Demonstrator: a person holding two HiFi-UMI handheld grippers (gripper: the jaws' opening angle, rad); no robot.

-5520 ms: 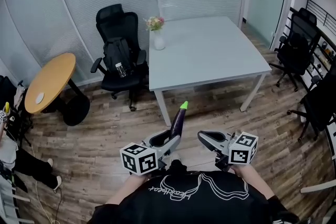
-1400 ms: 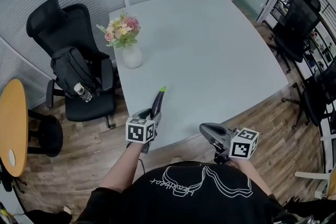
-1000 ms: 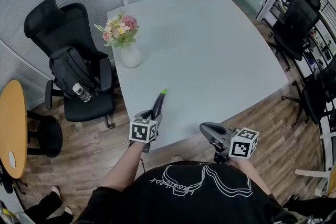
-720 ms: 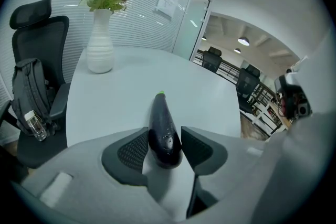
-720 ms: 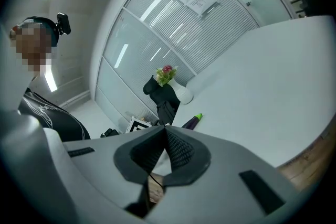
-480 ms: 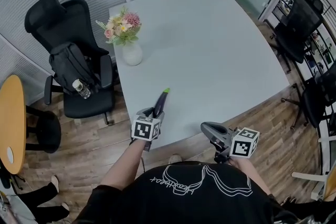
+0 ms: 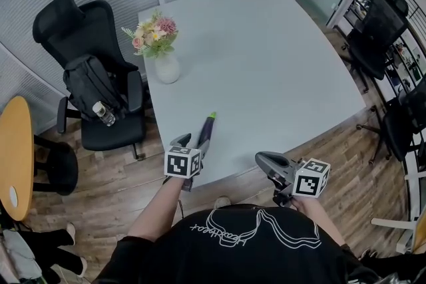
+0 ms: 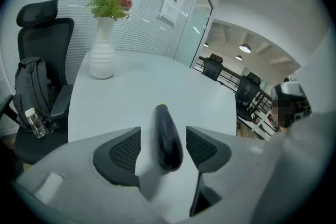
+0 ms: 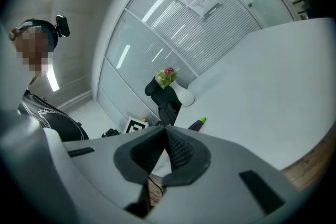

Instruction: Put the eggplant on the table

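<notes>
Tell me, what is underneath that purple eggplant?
The pale table is under it: the eggplant lies there between the left tool's opening jaws, pads clear of it. The strip of tabletop right beneath it is covered, so unseen.

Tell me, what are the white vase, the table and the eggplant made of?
The vase looks like glazed ceramic: white, ribbed, with a soft shine. The table top seems to be smooth matte laminate, pale grey and even, with no grain. The eggplant has dark purple glossy skin and a green tip; real or plastic, I cannot tell.
</notes>
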